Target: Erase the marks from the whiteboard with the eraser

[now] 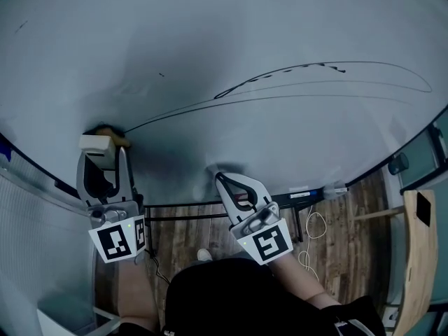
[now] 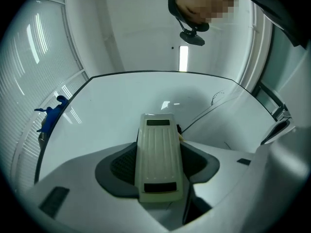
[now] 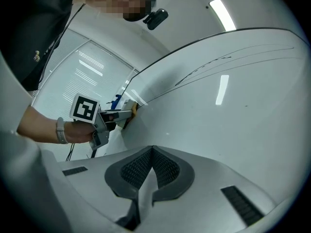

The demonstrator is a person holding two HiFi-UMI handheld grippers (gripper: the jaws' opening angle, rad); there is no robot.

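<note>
Left gripper (image 1: 103, 161): jaws clamped on eraser (image 2: 159, 154), which lies lengthwise along them. Felt end against whiteboard (image 1: 224, 26), likely firm hold for wiping. Eraser at left end of marks (image 1: 301, 75). Marks run toward 2 o'clock, not yet wiped. Right gripper (image 3: 151, 174): jaws closed, empty, at 4 o'clock from left, apparently clear of wipe path.

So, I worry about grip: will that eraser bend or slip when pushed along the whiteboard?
Probably stiff: the eraser has a hard-looking ribbed shell. Slipping seems unlikely, since the left gripper clamps its sides. It looks light, so it should glide.
</note>
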